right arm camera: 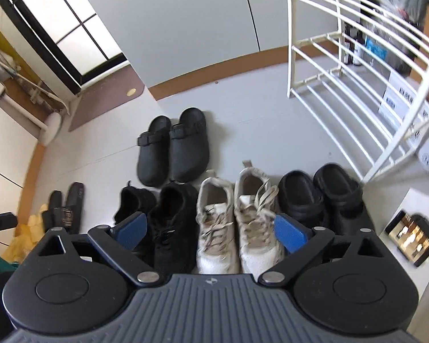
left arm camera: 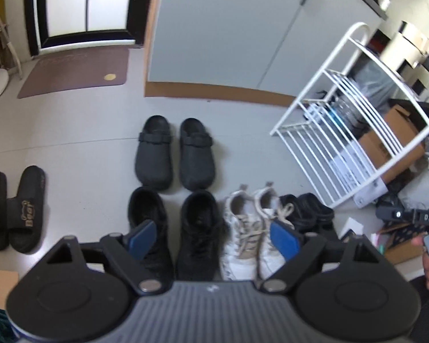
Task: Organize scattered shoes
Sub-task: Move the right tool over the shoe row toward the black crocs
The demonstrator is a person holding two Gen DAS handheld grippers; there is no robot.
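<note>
Left gripper [left arm camera: 213, 238] spread, empty; right gripper [right arm camera: 213, 233] spread, empty, above white sneakers [right arm camera: 237, 223]

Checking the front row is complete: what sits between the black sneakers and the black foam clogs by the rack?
The white laced sneakers, side by side; the right wrist view shows it best.

Footwear count, all on the floor: two black clogs [right arm camera: 173, 148], two black sneakers [right arm camera: 157, 223], two white sneakers [right arm camera: 237, 220], two black chunky slippers [right arm camera: 321, 197], two black slides [left arm camera: 14, 208].
</note>
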